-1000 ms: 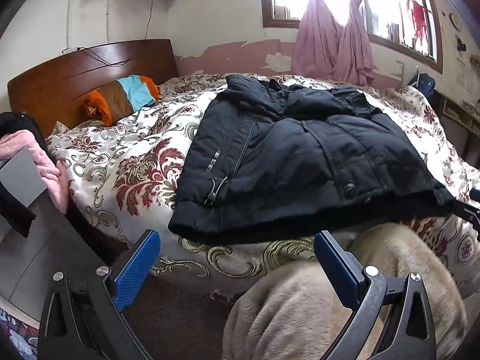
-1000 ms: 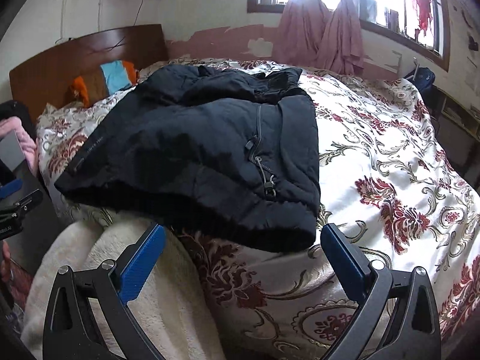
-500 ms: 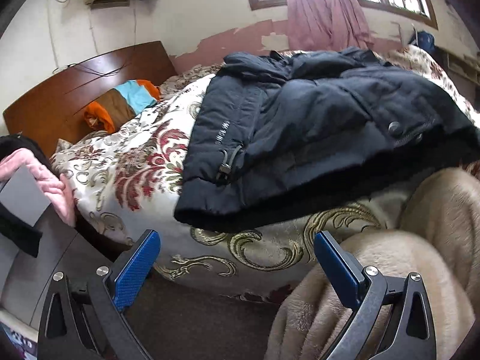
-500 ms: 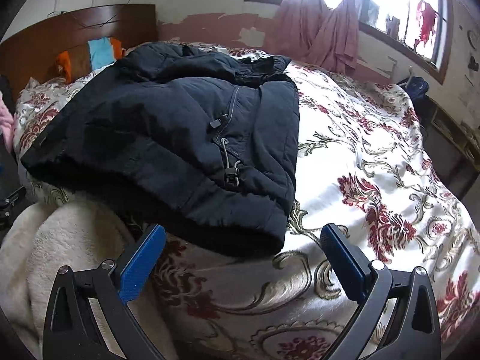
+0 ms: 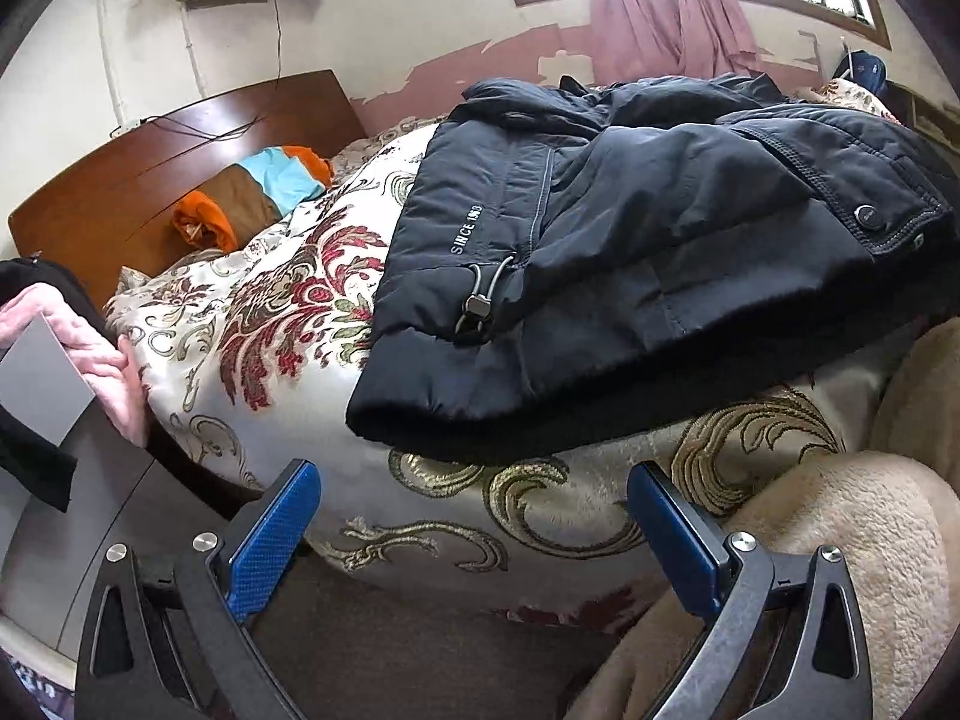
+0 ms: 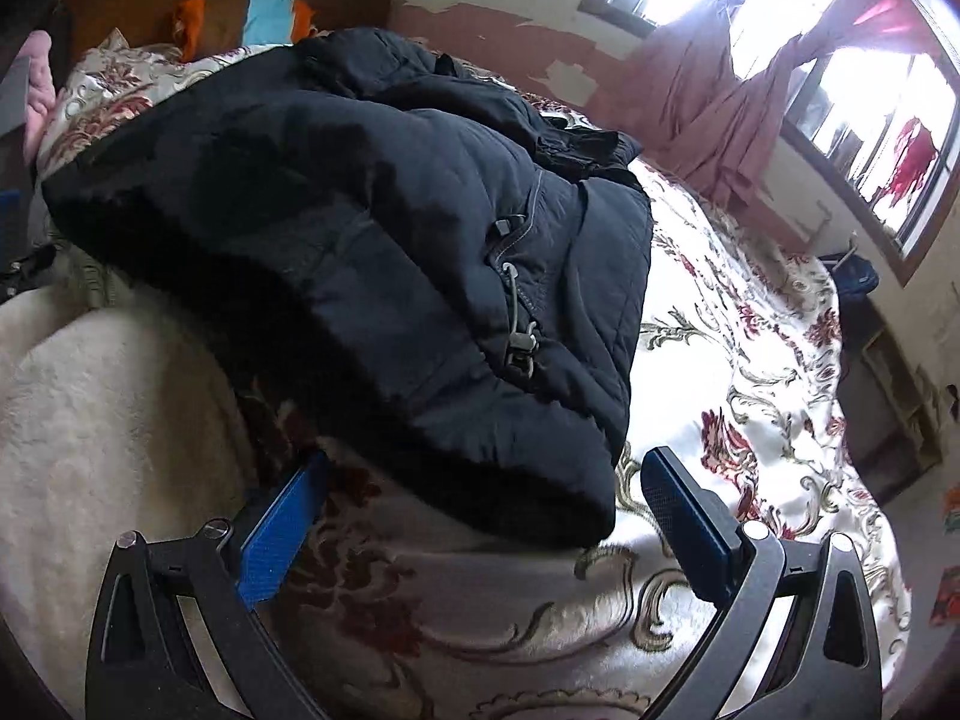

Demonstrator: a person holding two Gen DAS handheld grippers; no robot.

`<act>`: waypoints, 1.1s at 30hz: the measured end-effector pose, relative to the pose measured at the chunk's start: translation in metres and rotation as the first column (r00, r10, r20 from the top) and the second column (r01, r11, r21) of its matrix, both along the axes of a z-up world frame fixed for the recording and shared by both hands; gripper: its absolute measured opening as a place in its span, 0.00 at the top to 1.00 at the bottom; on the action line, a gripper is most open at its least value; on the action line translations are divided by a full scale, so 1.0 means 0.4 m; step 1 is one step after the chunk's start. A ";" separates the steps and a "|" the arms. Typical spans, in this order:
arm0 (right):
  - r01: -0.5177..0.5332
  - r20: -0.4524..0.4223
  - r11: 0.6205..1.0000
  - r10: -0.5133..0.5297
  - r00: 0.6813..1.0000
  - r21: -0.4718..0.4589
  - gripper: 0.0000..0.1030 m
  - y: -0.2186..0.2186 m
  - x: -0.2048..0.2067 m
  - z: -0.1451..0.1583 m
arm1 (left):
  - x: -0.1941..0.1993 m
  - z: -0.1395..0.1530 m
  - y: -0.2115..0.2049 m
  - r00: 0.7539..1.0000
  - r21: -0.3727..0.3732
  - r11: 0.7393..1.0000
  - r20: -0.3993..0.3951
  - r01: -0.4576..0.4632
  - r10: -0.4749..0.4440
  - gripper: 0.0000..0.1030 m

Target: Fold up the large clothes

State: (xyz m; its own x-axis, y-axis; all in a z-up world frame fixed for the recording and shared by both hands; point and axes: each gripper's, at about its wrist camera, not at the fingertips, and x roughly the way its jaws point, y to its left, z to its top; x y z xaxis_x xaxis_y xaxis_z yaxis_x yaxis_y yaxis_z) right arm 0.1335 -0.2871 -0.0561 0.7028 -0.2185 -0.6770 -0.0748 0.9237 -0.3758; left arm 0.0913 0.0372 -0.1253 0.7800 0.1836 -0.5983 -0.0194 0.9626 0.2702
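A large dark navy padded jacket lies spread on the bed, its hem toward me; it also fills the middle of the right wrist view. My left gripper is open and empty, just below the jacket's left hem corner at the bed edge. My right gripper is open and empty, its jaws straddling the jacket's right hem corner without touching it. A drawcord toggle hangs near the hem.
The bed has a floral cream and red cover and a wooden headboard. A cushion with orange, brown and blue stripes lies by the headboard. A beige fleece sleeve is at lower right. A dark cabinet stands left of the bed.
Both grippers have moved closer to the jacket's hem, and the right wrist view has tilted. Both stay open.
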 end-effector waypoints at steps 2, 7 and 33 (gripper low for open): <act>0.007 0.008 1.000 -0.007 1.000 0.014 0.02 -0.002 0.014 0.004 | 0.011 -0.007 -0.001 1.000 0.016 1.000 0.011 -0.005 0.005 0.00; 0.014 0.025 1.000 -0.015 1.000 0.021 0.02 0.001 0.031 0.010 | 0.047 -0.033 -0.007 1.000 0.054 0.998 0.004 -0.022 0.022 0.00; -0.031 0.286 0.998 0.014 0.958 0.054 0.02 0.018 0.066 0.087 | 0.018 -0.057 -0.046 0.974 0.195 0.978 0.196 0.072 -0.110 0.00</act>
